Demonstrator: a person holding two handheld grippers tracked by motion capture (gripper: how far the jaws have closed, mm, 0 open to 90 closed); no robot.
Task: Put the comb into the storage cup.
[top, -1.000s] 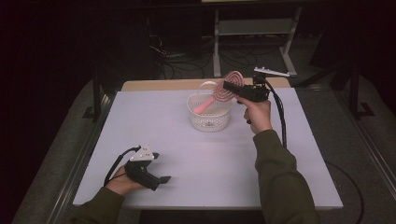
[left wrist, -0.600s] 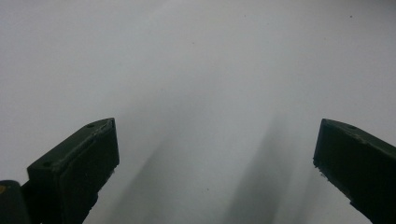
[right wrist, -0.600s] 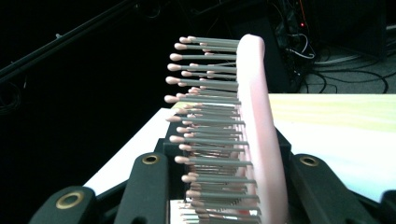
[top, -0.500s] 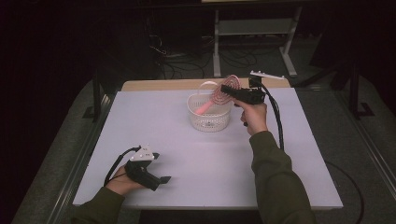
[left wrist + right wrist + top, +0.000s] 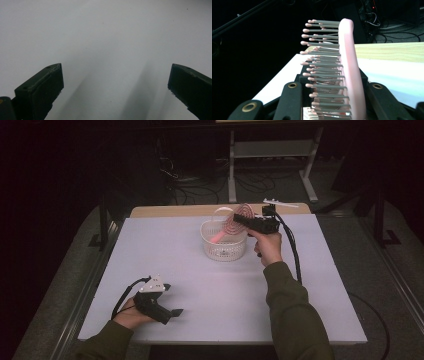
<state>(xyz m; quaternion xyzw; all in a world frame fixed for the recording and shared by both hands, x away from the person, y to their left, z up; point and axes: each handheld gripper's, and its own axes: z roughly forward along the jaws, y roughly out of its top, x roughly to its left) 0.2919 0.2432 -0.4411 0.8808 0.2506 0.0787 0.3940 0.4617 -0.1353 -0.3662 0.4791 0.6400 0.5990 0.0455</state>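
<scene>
Hairbrush (image 5: 239, 218) is seen clamped in the right tongs (image 5: 242, 219), just above the centre of the high view, its pink head poised over the right rim of the white basket (image 5: 223, 249). Against the two earlier high views, little has changed: the right hand (image 5: 268, 246) has been eased slightly toward the basket, and the brush is carried a touch nearer it. A pink item (image 5: 218, 237) is already seen lying inside the basket, so a drop into it is judged to be close.

In the right gripper view the bristles (image 5: 322, 65) are turned to the left of the frame, the pink back (image 5: 350, 67) to the right, with the pads pressed on either side.

Left tongs (image 5: 172, 301) are kept at the lower left of the high view, jaws spread apart, nothing between them, only bare desk (image 5: 105, 37) beneath.

Room is ample: the desk (image 5: 165, 245) lies open left and below the basket. The basket sits toward the top edge, so a far overshoot is to be avoided.
</scene>
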